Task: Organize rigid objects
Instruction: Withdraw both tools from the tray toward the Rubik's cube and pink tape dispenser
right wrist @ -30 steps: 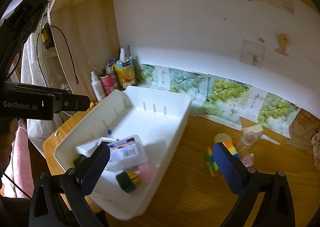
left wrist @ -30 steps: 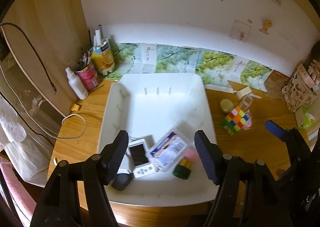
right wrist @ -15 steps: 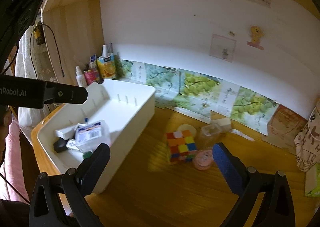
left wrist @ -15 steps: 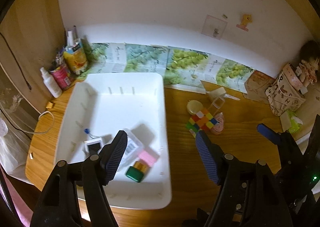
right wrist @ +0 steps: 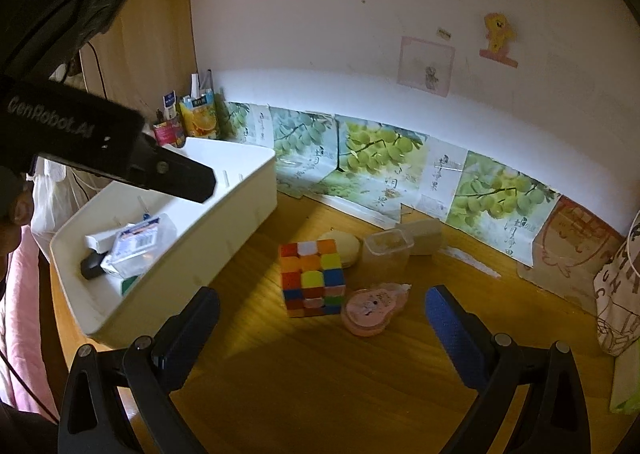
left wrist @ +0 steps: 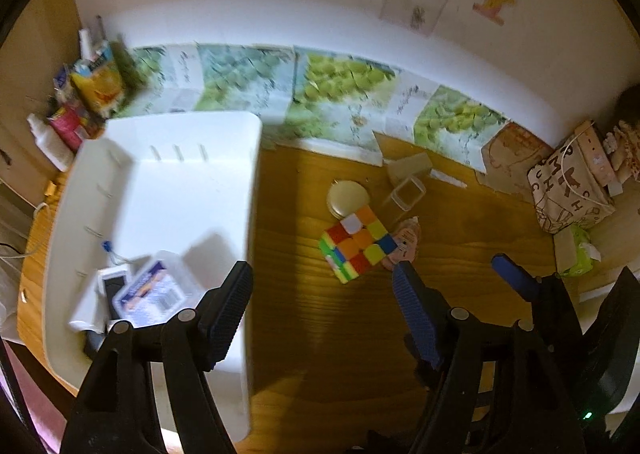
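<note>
A white bin (left wrist: 244,213) (right wrist: 248,205) sits at the left of the wooden desk and holds a clear labelled box (left wrist: 158,292) (right wrist: 138,240) and small dark items. A multicoloured cube (left wrist: 358,244) (right wrist: 312,278) stands on the desk beside a pink tape dispenser (right wrist: 370,310), a clear plastic cup (right wrist: 386,254) (left wrist: 406,195) and a round cream lid (left wrist: 347,197). My left gripper (left wrist: 322,314) is open and empty, above the desk between bin and cube. My right gripper (right wrist: 320,326) is open and empty, just in front of the cube.
Bottles, a juice carton (right wrist: 199,117) and a red can (left wrist: 70,123) crowd the back left corner. Grape-print sheets (right wrist: 376,157) line the wall. A patterned bag (left wrist: 570,189) and a green pack (left wrist: 578,254) sit at the right.
Both grippers have swung right, away from the bin and toward the cube. Both stay open and empty.
</note>
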The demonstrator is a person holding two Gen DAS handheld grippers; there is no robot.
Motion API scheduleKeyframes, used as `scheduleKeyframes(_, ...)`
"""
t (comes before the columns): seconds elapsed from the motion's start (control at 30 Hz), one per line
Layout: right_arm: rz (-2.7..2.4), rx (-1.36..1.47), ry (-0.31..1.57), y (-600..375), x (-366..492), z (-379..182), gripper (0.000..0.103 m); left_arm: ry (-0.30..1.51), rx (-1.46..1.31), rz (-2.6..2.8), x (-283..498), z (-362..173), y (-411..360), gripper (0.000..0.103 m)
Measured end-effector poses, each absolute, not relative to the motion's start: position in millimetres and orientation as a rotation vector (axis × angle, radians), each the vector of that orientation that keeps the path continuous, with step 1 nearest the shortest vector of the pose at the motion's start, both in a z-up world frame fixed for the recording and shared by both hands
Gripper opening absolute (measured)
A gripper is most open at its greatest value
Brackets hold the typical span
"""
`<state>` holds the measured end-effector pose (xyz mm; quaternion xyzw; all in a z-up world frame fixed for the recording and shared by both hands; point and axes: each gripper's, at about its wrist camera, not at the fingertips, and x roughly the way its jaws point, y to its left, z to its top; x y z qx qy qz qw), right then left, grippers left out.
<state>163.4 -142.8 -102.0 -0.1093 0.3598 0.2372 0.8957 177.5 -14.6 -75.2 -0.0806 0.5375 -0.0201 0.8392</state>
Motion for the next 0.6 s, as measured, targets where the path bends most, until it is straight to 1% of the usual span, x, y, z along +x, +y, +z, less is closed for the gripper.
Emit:
scheduleKeyframes(0.2, 0.504, -0.221, 0.774, -155, 183, -124, 0.103, 1.276, -0.236, -0.040, 208, -106, -32, 0.075)
scheduleKeyframes(0.47, 0.516, -0.209, 0.823, -159, 212, -155, 0.102, 1.371, -0.307, 0.020, 237, -131, -42, 0.075)
scheduleKeyframes(0.53, 0.515, -0.204, 0.840, -159, 218, -163, 0.100, 1.398, -0.333, 0.032, 243, -138, -42, 0.075)
scheduleKeyframes(0.6, 0.513, -0.197, 0.869, -159, 225, -172, 0.096, 1.427, -0.354, 0.046, 250, -145, -43, 0.075)
